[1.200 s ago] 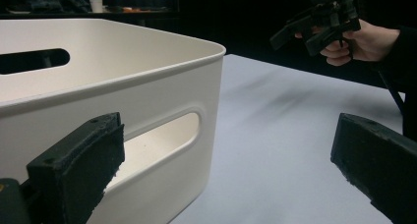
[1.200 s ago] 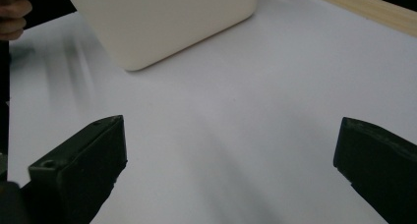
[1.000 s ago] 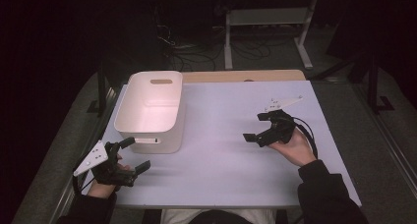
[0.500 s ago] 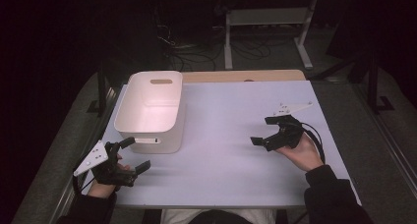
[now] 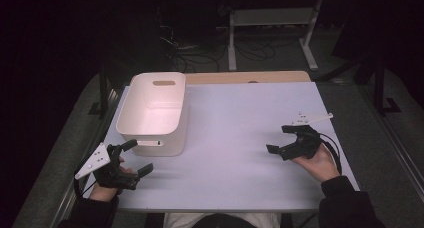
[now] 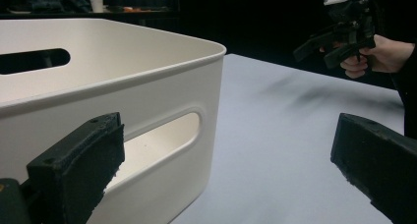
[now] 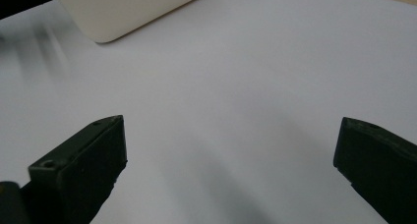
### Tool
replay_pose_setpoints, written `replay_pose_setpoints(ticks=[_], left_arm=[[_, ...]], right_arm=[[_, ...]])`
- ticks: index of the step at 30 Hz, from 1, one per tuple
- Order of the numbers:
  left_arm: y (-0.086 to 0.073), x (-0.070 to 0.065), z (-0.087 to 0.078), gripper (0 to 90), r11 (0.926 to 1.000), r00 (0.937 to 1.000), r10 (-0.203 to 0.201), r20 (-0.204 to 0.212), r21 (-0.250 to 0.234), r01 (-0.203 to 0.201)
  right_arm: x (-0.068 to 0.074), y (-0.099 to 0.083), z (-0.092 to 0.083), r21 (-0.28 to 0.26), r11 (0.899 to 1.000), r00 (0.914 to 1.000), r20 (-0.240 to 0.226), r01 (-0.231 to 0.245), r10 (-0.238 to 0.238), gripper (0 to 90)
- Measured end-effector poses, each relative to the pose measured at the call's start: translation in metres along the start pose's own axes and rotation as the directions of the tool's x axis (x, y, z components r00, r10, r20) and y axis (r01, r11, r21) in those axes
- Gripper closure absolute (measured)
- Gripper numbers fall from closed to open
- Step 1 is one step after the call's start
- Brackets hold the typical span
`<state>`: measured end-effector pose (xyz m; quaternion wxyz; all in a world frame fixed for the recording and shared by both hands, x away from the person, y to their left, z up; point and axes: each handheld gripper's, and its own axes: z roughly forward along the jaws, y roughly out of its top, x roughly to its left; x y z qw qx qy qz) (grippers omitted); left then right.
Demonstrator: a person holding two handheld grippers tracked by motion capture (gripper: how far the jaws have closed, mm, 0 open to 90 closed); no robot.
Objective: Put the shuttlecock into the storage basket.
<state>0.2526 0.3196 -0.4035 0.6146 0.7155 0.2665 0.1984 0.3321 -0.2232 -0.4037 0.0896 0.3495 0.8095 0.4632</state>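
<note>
At the worktop's front left corner I had my left gripper [image 5: 134, 158] hanging with its jaws spread wide, empty, just in front of the white bin [image 5: 153, 113] standing near the left edge. Towards the right edge, my right gripper [image 5: 281, 138] hovered over bare worktop [image 5: 235, 118], jaws likewise wide and empty.

Pale table [image 5: 235, 118] carries one white bin [image 5: 152, 113], seemingly empty.

The left tongs [image 6: 226, 165], jaws wide apart, face a white plastic bin with handle slots [image 6: 147, 96] on the pale bench [image 6: 285, 135].
</note>
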Motion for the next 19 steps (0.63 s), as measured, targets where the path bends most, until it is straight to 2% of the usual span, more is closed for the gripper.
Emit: replay_pose_setpoints(ticks=[7, 12, 19], left_arm=[[0.0, 0.0, 0.0, 0.0, 1.0, 1.0, 0.002, -0.002, 0.002, -0.002], [0.0, 0.0, 0.0, 0.0, 1.0, 1.0, 0.004, -0.001, 0.002, -0.004], [0.0, 0.0, 0.0, 0.0, 1.0, 1.0, 0.009, 0.0, 0.003, -0.009]], right_arm=[[-0.001, -0.009, -0.006, -0.012, 1.0, 0.9999, 0.013, -0.011, 0.011, 0.0], [-0.002, -0.024, -0.013, -0.024, 0.999, 0.9987, 0.04, -0.032, 0.033, 0.0], [-0.003, -0.033, -0.015, -0.027, 0.999, 0.9977, 0.048, -0.046, 0.047, 0.0]])
